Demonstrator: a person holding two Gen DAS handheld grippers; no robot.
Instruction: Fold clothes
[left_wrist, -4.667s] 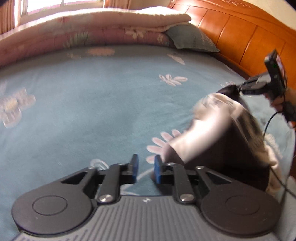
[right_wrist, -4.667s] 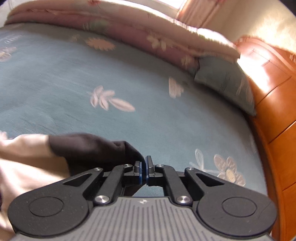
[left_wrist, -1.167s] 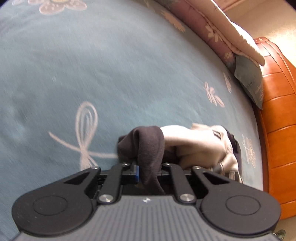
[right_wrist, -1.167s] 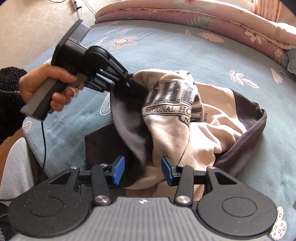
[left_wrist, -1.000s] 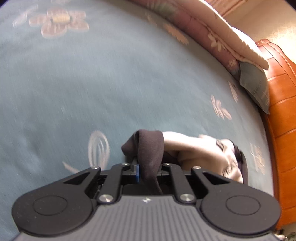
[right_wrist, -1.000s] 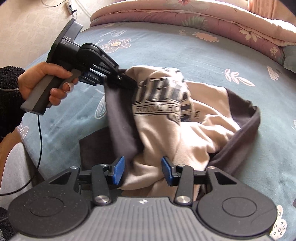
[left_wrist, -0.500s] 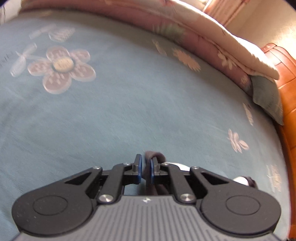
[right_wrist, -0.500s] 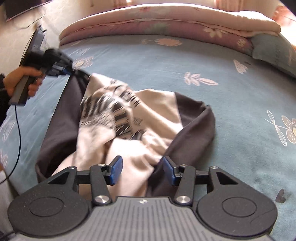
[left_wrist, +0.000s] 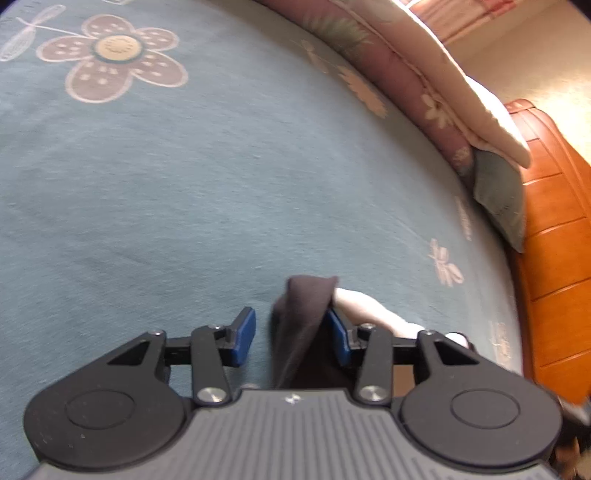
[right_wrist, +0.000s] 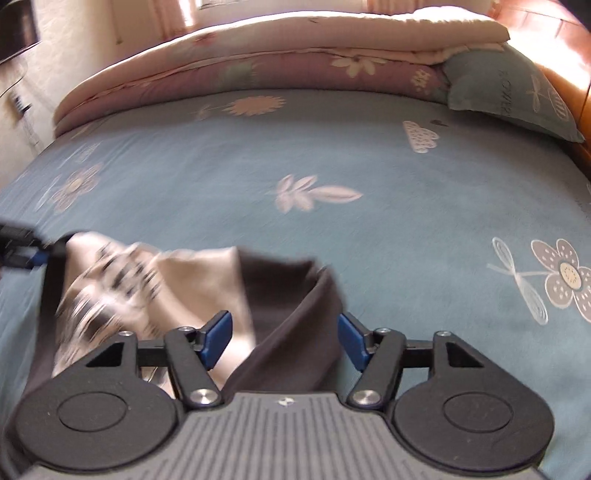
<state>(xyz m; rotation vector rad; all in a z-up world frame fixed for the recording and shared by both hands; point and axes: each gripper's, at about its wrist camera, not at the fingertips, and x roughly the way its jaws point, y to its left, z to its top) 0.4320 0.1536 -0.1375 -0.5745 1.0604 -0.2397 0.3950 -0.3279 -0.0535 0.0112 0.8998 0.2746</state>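
A cream sweatshirt (right_wrist: 122, 288) with dark sleeves and a dark print lies crumpled on the blue-green bedsheet (right_wrist: 332, 166). My right gripper (right_wrist: 284, 338) is just above its near edge. Its jaws are opening, and a dark fold (right_wrist: 295, 317) lies loose between the blue pads. In the left wrist view my left gripper (left_wrist: 290, 338) is also opening. A dark strip of the sweatshirt (left_wrist: 306, 306) stands between its pads, leaning on the right one and clear of the left. The left gripper's tip (right_wrist: 37, 254) shows blurred at the far left of the right wrist view, at the sweatshirt's corner.
A folded pink and cream quilt (right_wrist: 295, 55) runs along the far side of the bed. A teal pillow (right_wrist: 509, 85) lies at its right end. The orange wooden headboard (left_wrist: 554, 258) bounds the right side. Flower prints dot the sheet.
My left jaws, shut on the dark fabric before, have parted. My right jaws have spread wider, and the right hand has swung across the bed. The sweatshirt has sunk lower.
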